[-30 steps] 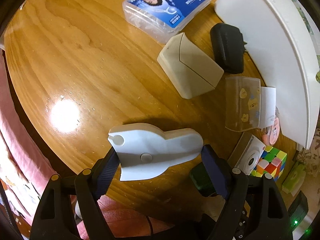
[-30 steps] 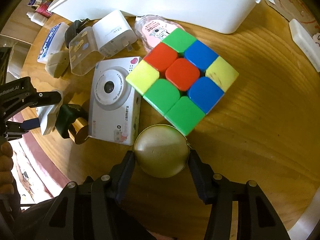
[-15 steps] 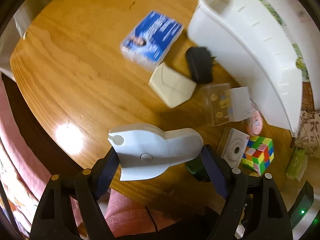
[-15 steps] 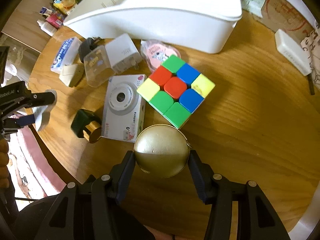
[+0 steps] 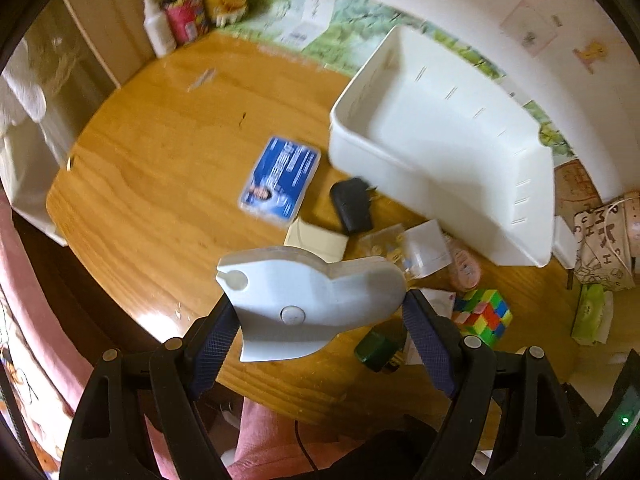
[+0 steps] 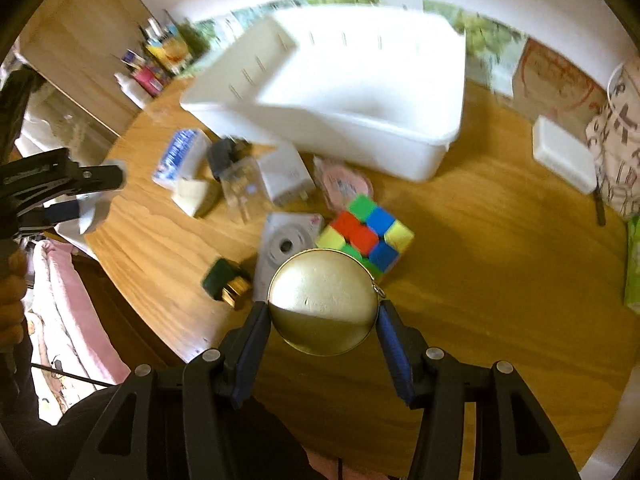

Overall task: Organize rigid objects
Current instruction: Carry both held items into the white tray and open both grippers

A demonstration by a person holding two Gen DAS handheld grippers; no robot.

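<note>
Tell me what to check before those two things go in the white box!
1. Left tool clamped on the white plastic piece: ok.
2. Right tool clamped on the gold round tin: ok.
3. White bin open on top: ok.
4. Bin has free room inside: ok, no items visible in it.
5. Both items lifted clear of the table clutter such as the Rubik's cube: ok.
6. Whether the grips are firm enough not to slip: cannot tell.
</note>
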